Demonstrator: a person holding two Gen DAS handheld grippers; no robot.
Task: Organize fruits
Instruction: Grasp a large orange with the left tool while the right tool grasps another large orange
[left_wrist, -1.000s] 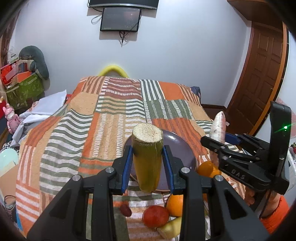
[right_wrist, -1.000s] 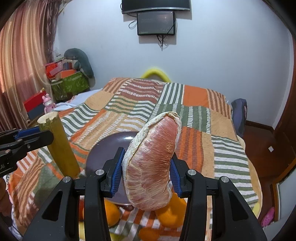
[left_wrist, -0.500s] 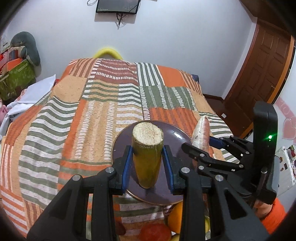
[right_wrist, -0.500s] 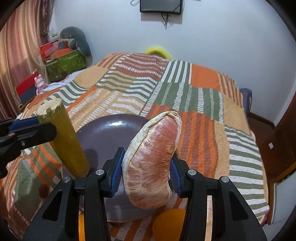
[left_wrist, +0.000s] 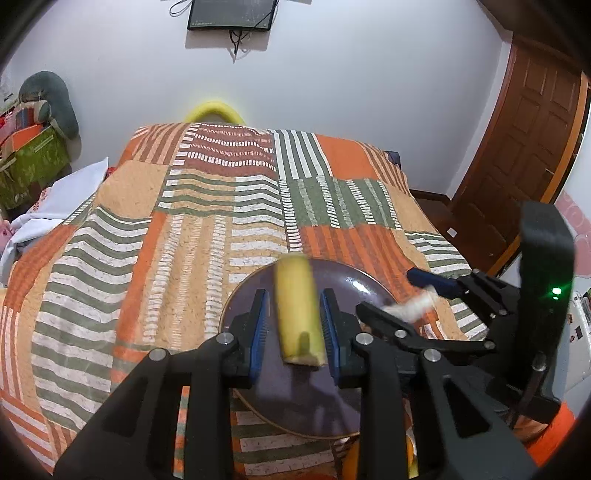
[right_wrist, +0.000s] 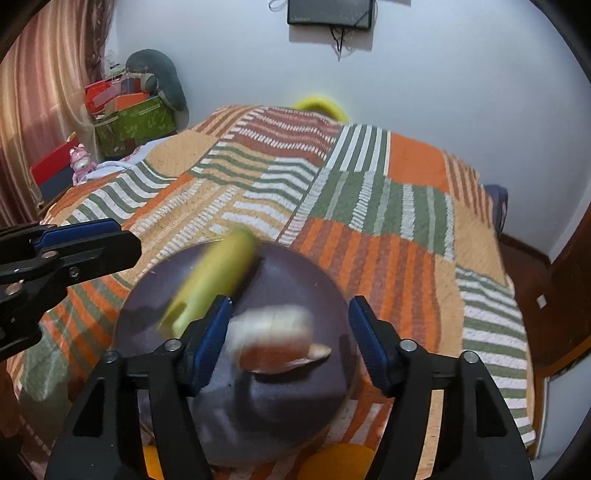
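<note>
A dark purple plate lies on the striped patchwork bedspread. A yellow-green cane piece is blurred, tipping onto the plate just beyond my left gripper. That gripper's jaws are closing, with a gap beside the piece and no pad pressing on it. A pink pomelo segment, also blurred, is dropping onto the plate between the pads of my right gripper. Its jaws are opening and stand clear of the segment.
An orange peeks out at the plate's near edge. The bedspread stretches far ahead. Boxes and a grey cushion stand at the left, a wooden door at the right.
Both grippers came down over the plate. The left one let go of the cane piece, which tipped over. The right one opened and the pomelo segment dropped out.
</note>
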